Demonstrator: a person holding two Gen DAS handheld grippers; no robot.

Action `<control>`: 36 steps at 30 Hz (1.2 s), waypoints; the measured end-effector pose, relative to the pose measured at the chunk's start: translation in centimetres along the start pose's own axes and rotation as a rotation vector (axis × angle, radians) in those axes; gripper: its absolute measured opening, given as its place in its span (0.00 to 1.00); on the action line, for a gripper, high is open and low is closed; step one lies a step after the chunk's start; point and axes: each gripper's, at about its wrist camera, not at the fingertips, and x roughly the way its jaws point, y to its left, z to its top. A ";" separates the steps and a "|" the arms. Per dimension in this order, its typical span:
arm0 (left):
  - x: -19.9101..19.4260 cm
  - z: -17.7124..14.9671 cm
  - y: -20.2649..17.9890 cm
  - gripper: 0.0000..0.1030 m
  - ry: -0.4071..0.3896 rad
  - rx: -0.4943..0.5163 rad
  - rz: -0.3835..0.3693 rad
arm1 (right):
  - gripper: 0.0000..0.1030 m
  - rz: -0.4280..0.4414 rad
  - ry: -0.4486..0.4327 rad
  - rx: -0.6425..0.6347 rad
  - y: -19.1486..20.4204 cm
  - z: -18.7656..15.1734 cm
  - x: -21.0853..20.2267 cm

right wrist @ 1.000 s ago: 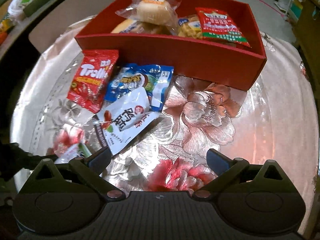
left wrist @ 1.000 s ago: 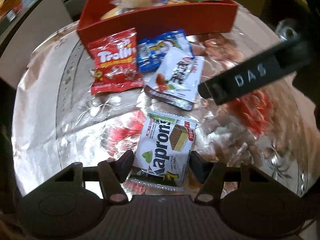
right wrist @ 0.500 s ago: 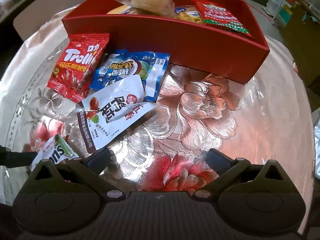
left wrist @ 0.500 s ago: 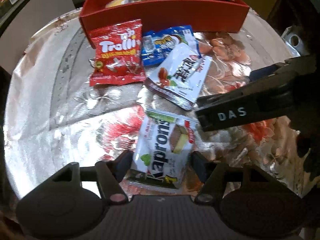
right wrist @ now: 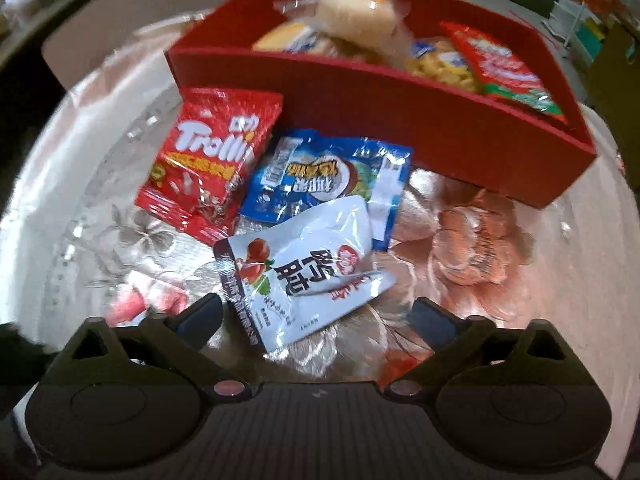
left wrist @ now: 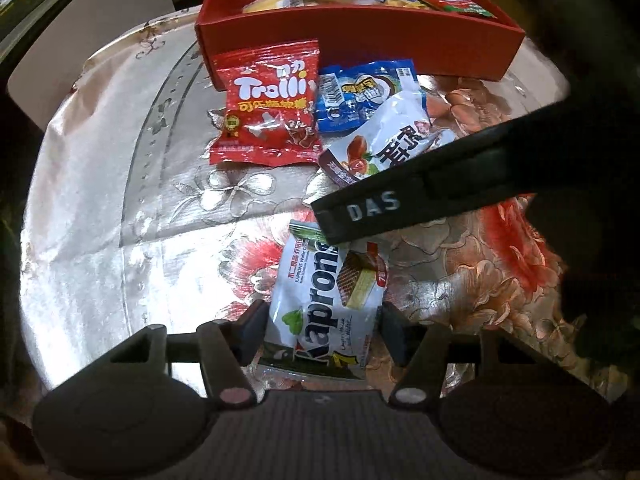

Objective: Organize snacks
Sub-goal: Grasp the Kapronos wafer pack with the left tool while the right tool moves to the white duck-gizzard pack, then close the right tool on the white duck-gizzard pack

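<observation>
In the left wrist view, the Kaprons wafer packet lay flat on the flowered tablecloth, its long axis running away from the camera toward the red box, leaning slightly right at the far end. Its near half sat between the fingers of the left gripper, whose jaws had just been closing in; the left finger looked to be at the packet's edge, the right one just beside it, though I cannot tell if they pressed. The packet was white with green trim and a pictured wafer. A black finger of the right gripper crossed over its far end.

In the right wrist view, the white date packet lay diagonally, its long axis rising from near left to far right, its near end between the right gripper fingers, which stood wide apart and clear of it. It overlapped the blue coconut packet; the red Trolli bag lay to the left, against the box.
</observation>
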 end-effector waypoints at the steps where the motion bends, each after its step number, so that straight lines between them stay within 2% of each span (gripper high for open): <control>1: 0.0 0.0 0.1 0.53 0.002 -0.003 0.003 | 1.00 -0.009 -0.012 -0.008 0.2 0.2 0.2; 6: -0.1 0.2 1.0 0.53 0.006 -0.042 -0.027 | 0.97 0.006 -0.019 -0.049 0.3 0.7 0.3; 9: -0.2 0.3 1.5 0.53 0.009 -0.060 -0.038 | 0.83 0.030 -0.020 -0.064 -0.8 0.3 -0.5; 11: 0.0 0.4 1.6 0.53 0.011 -0.068 -0.043 | 0.65 0.038 -0.025 -0.054 -2.1 0.0 -1.0; 14: 0.2 0.6 1.6 0.53 0.014 -0.083 -0.049 | 0.57 0.071 -0.023 -0.020 -3.7 -0.3 -1.4; 18: 0.2 0.7 1.8 0.53 0.011 -0.104 -0.040 | 0.58 0.071 -0.020 -0.003 -4.0 -0.5 -1.4; 22: -0.1 0.5 2.1 0.53 0.000 -0.122 -0.026 | 0.66 0.096 -0.017 0.099 -4.6 -0.1 -1.7; 26: -0.4 0.5 2.3 0.52 -0.017 -0.120 -0.004 | 0.94 0.110 0.010 0.134 -3.2 0.5 -0.8; 29: -0.5 0.6 2.1 0.51 -0.020 -0.105 -0.015 | 1.00 0.067 0.006 0.092 -1.7 0.6 0.0; 31: -0.8 0.5 2.1 0.52 -0.023 -0.100 -0.021 | 0.99 0.080 -0.006 0.094 -1.9 0.9 0.1; 32: -1.0 0.5 2.2 0.51 -0.023 -0.103 -0.028 | 0.91 0.091 -0.014 0.099 -2.4 1.2 -0.1; 34: -1.2 0.6 2.4 0.51 -0.024 -0.108 -0.041 | 0.82 0.106 -0.020 0.132 -4.1 1.7 -0.5; 36: -1.2 0.6 2.6 0.51 -0.019 -0.115 -0.048 | 0.81 0.148 -0.015 0.169 -5.7 1.8 -0.7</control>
